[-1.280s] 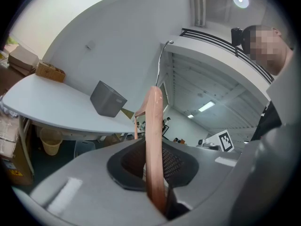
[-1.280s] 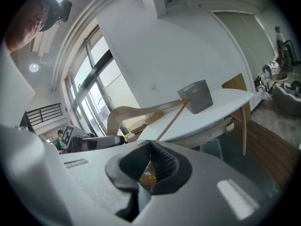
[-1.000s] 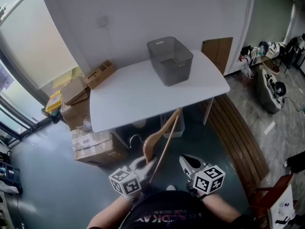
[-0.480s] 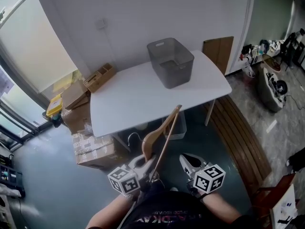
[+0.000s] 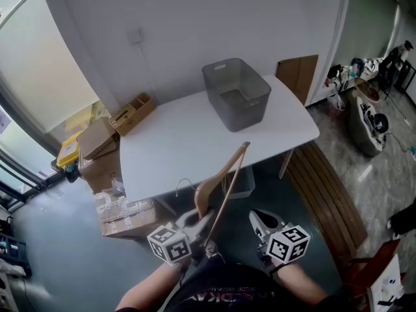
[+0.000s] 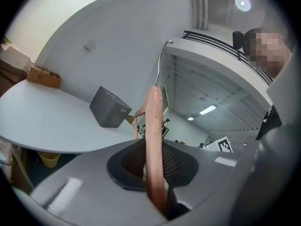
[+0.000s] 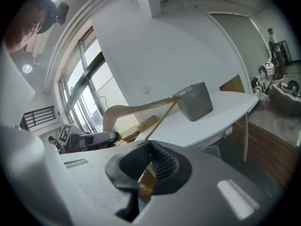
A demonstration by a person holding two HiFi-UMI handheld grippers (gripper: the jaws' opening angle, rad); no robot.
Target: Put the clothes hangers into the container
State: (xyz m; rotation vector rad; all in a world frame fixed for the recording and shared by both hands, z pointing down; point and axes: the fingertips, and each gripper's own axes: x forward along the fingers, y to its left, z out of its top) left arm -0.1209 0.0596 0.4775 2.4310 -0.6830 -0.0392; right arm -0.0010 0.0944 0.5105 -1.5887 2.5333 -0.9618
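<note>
A wooden clothes hanger point(image 5: 221, 181) sticks up and forward from my left gripper point(image 5: 200, 223), which is shut on its lower end. In the left gripper view the hanger point(image 6: 154, 140) stands upright between the jaws. Its far tip reaches the near edge of the white table point(image 5: 175, 142). The grey container point(image 5: 237, 95) stands at the table's far right and looks empty. My right gripper point(image 5: 260, 221) is beside the left one, low and near my body, jaws together with nothing in them. From the right gripper view the hanger point(image 7: 136, 108) and the container point(image 7: 194, 101) show ahead.
Cardboard boxes point(image 5: 123, 207) are stacked on the floor left of the table, and a wooden organiser point(image 5: 133, 109) sits by its far left corner. A plastic bin point(image 5: 242, 179) stands under the table. A cardboard sheet point(image 5: 298, 73) leans on the wall, with slatted boards point(image 5: 325, 187) at right.
Both grippers and the hanger have come slightly nearer to the table. The left gripper's hold on the hanger is unchanged.
</note>
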